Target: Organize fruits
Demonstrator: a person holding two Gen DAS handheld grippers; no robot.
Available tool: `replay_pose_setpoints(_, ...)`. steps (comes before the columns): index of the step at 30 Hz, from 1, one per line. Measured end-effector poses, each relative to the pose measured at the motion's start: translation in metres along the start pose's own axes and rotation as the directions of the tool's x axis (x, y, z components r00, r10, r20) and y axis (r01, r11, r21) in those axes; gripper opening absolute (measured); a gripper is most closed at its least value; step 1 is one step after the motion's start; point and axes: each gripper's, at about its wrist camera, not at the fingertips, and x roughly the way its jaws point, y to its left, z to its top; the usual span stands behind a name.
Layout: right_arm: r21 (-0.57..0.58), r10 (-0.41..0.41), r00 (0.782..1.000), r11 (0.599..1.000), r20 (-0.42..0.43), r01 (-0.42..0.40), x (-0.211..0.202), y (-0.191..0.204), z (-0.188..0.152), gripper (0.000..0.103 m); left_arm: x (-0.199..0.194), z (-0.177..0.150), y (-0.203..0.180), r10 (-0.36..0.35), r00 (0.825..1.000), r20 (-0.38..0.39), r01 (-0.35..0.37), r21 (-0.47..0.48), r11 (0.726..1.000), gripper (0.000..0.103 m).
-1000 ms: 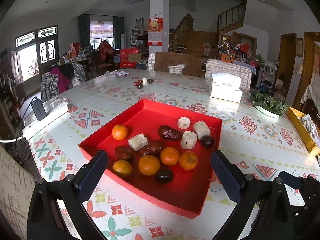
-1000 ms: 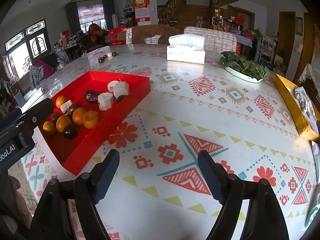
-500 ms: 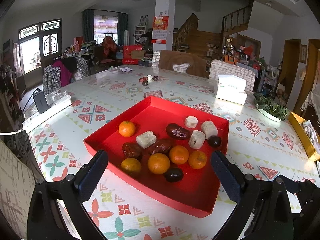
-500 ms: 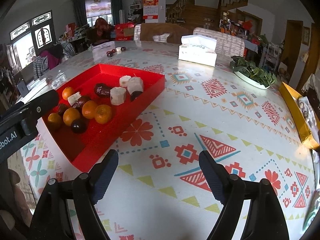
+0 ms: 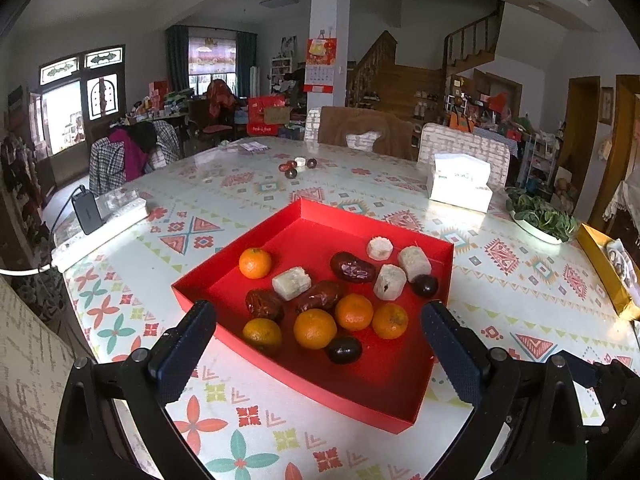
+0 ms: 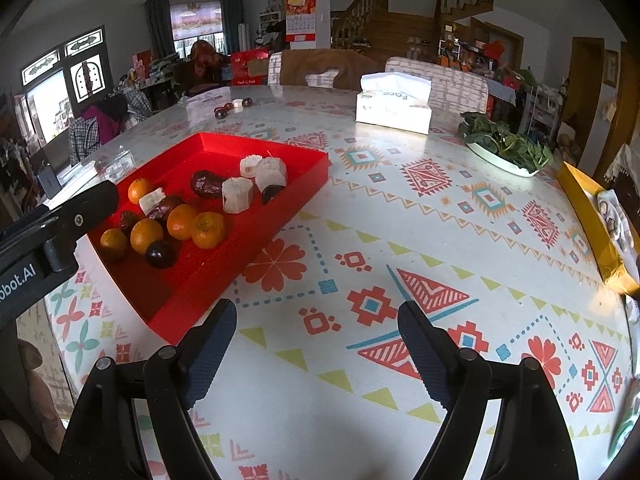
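Note:
A red tray (image 5: pixel 376 220) on the patterned table holds several oranges (image 5: pixel 315 328), dark red dates (image 5: pixel 352 267), pale cut chunks (image 5: pixel 291 283) and small dark round fruits (image 5: pixel 343 349), all mixed together. My left gripper (image 5: pixel 316 312) hangs open over the tray's near edge, its fingers on either side of the fruit pile and touching nothing. My right gripper (image 6: pixel 316 308) is open and empty above the bare tablecloth, just right of the tray's (image 6: pixel 224 148) near corner. The oranges (image 6: pixel 208 230) lie to its upper left.
Farther back on the table are a white tissue box (image 5: pixel 460 184), a plate of greens (image 5: pixel 540 216), a yellow box (image 5: pixel 604 272) at the right edge, a power strip with a charger (image 5: pixel 100 220) at the left and a few small dark fruits (image 5: pixel 296 166). Chairs line the far side.
Both views have drifted slightly, and the tray now sits a little farther right in the right wrist view. Nothing was picked up or released, and both grippers stay open.

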Motion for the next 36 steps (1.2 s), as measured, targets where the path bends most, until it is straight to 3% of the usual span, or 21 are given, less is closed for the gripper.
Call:
replay_pose_setpoints(6,0.026,0.010,1.000,1.000,0.030,-0.011,-0.013,-0.011,-0.002,0.087,-0.026,0.002,-0.013,0.041,0.995,0.088,-0.043,0.015,0.999,0.102)
replay_pose_setpoints(11,0.048,0.022,0.998,0.999,0.056,-0.024,-0.023,-0.021,-0.005,0.088,-0.058,0.006,-0.018,0.085,0.974,0.211,-0.083,-0.020,0.996,0.103)
replay_pose_setpoints(15,0.052,0.028,0.996,0.998,0.082,-0.032,-0.032,-0.027,-0.009,0.088,-0.070,0.002,-0.012,0.001,0.970,0.241,0.016,-0.069,0.998,0.103)
replay_pose_setpoints(17,0.048,0.034,0.995,0.998,0.097,-0.039,-0.037,-0.028,-0.011,0.089,-0.069,0.001,-0.014,-0.016,0.975,0.223,0.031,-0.062,0.998,0.103)
replay_pose_setpoints(20,0.040,0.040,0.993,0.998,0.113,-0.045,-0.041,-0.029,-0.015,0.090,-0.066,-0.001,-0.022,0.045,0.977,0.206,-0.038,-0.037,0.999,0.103)
replay_pose_setpoints(36,0.033,0.055,0.992,0.998,0.112,-0.060,-0.041,-0.038,-0.028,0.091,-0.043,-0.009,-0.039,0.030,0.997,0.070,-0.030,-0.010,1.000,0.103)
